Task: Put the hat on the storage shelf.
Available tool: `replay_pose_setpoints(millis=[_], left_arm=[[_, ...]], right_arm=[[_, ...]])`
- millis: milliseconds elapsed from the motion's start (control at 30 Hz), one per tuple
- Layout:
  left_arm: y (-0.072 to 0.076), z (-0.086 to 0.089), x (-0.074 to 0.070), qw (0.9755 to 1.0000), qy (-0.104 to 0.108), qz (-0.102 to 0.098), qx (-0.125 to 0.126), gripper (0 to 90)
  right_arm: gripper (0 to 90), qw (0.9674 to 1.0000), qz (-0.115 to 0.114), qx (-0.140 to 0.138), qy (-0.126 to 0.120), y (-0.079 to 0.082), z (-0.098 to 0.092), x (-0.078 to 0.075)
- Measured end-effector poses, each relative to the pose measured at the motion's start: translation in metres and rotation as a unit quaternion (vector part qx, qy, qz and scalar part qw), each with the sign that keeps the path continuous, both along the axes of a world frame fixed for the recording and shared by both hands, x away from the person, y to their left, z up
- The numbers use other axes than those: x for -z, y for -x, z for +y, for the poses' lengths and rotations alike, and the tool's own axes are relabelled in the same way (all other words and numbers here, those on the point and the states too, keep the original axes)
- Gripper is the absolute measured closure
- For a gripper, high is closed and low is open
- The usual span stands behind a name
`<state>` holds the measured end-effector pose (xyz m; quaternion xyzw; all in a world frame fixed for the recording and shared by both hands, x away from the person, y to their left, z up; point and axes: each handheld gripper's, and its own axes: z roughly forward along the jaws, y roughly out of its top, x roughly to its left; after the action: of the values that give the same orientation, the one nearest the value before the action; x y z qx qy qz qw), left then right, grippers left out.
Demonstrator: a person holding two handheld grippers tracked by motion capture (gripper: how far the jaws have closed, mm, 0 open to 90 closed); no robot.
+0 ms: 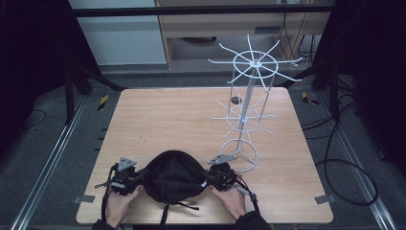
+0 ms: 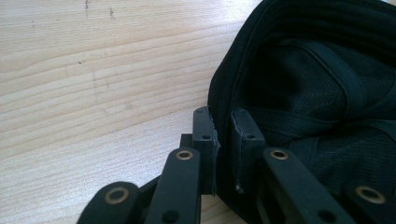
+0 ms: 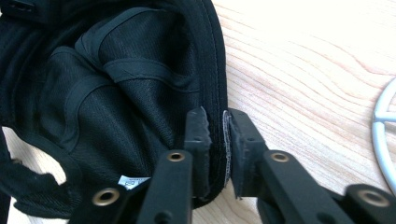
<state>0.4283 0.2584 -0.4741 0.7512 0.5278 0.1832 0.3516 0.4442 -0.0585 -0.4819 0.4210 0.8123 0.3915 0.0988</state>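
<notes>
A black cap (image 1: 173, 176) is being pinched by its rim at the table's (image 1: 158, 120) near edge, upside down, with the left gripper (image 2: 223, 135) clamped on one side and the right gripper (image 3: 215, 135) on the other. If it is being lifted unevenly, the thin rim is likely to be pulled out of one grip; the wire rack (image 1: 249, 110) nearby could be snagged. Mesh lining, seam tapes and a small label (image 3: 133, 182) are being shown inside.
</notes>
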Motion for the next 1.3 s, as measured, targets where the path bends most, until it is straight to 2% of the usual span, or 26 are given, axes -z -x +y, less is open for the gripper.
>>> replay_pose_setpoints(millis=[100, 200, 267, 300, 467, 533, 567, 700, 867, 933, 1133, 1300], left_arm=[[0.000, 0.000, 0.000, 1.0000, 0.001, 0.000, 0.000, 81.7], [0.002, -0.002, -0.001, 0.9999, 0.010, -0.002, 0.004, 82.0], [0.002, -0.003, -0.001, 0.9999, 0.014, -0.002, 0.008, 82.3], [0.002, -0.003, -0.001, 0.9999, 0.014, -0.002, 0.008, 82.4], [-0.002, -0.009, 0.000, 0.9997, 0.020, -0.005, 0.010, 82.5], [-0.005, -0.012, 0.001, 0.9997, 0.023, -0.005, 0.007, 82.5], [-0.006, -0.012, 0.002, 0.9997, 0.023, -0.004, 0.007, 82.5], [-0.013, -0.017, 0.005, 0.9995, 0.031, -0.005, 0.002, 82.4], [-0.019, -0.018, 0.007, 0.9993, 0.036, -0.002, 0.003, 81.6], [-0.019, -0.017, 0.007, 0.9991, 0.041, -0.002, 0.007, 81.2], [-0.015, -0.011, 0.002, 0.9986, 0.050, -0.003, 0.018, 77.4], [-0.009, -0.008, -0.002, 0.9976, 0.061, -0.001, 0.034, 70.5]], right_arm=[[81.7, 1.0000, -0.003, -0.003, 0.001, 0.000, 0.000, 0.000], [82.4, 0.9998, -0.021, -0.006, -0.006, 0.003, -0.002, -0.008], [82.6, 0.9989, -0.044, -0.011, -0.011, 0.005, -0.003, -0.015], [82.6, 0.9989, -0.044, -0.011, -0.011, 0.005, -0.003, -0.015], [83.1, 0.9954, -0.087, -0.026, -0.029, 0.012, -0.003, -0.030], [83.3, 0.9923, -0.107, -0.047, -0.041, 0.017, 0.000, -0.037], [83.3, 0.9923, -0.107, -0.047, -0.041, 0.017, 0.000, -0.037], [83.4, 0.9882, -0.125, -0.071, -0.053, 0.022, 0.003, -0.043], [83.4, 0.9861, -0.127, -0.094, -0.052, 0.025, 0.007, -0.041], [83.4, 0.9866, -0.128, -0.092, -0.043, 0.025, 0.008, -0.038], [83.4, 0.9895, -0.128, -0.053, -0.041, 0.022, -0.006, -0.037], [83.5, 0.9891, -0.143, -0.021, -0.030, 0.020, -0.015, -0.040]])
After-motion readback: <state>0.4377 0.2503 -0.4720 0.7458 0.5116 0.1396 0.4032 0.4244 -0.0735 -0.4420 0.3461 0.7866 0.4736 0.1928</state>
